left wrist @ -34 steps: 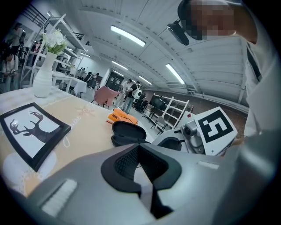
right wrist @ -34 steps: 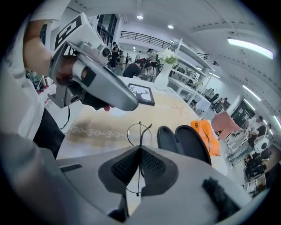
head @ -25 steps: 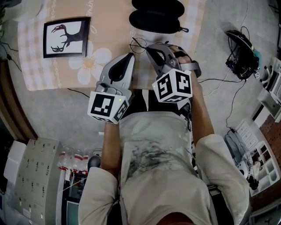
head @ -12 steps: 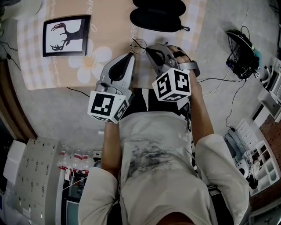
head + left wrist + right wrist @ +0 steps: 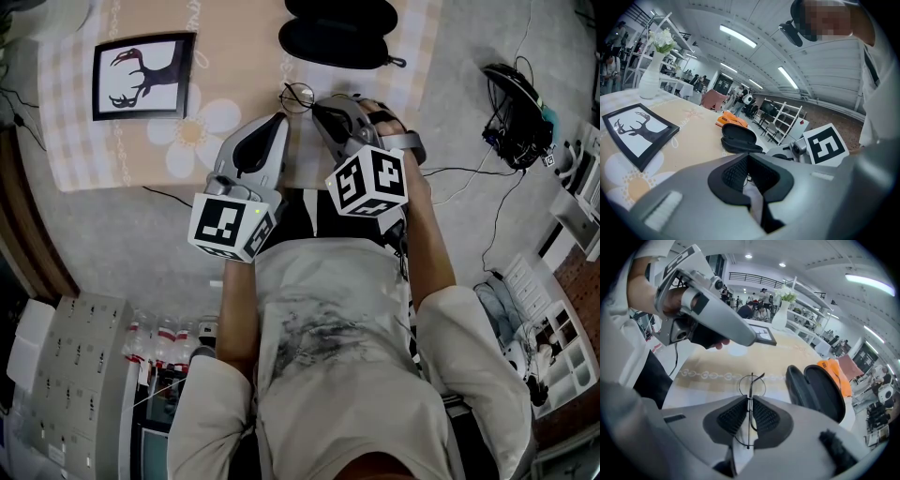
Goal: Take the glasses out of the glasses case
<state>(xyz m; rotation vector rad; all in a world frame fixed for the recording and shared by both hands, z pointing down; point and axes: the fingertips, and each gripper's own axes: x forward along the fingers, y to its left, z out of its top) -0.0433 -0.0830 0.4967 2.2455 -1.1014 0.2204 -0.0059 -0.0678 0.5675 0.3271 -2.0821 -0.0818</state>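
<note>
Thin wire-rimmed glasses (image 5: 298,97) (image 5: 751,380) hang just above the tablecloth with my right gripper (image 5: 317,103) (image 5: 750,398) shut on them; the wire frame runs straight down between the ribbed pads. Beyond them the black glasses case (image 5: 336,33) (image 5: 820,392) (image 5: 738,138) lies open on the table with nothing visible inside. Just left of the right one, my left gripper (image 5: 278,119) (image 5: 748,155) is shut with nothing in it, over the table's near edge.
A framed deer picture (image 5: 142,77) (image 5: 637,133) lies on the left of the beige flowered tablecloth (image 5: 234,56). An orange object (image 5: 836,373) (image 5: 731,121) sits behind the case, a white flower vase (image 5: 651,75) at the far end. Cables and a headset (image 5: 516,117) lie on the floor at right.
Almost nothing differs: the right gripper still holds the glasses in the same spot near the case, and the left gripper has stayed put.
</note>
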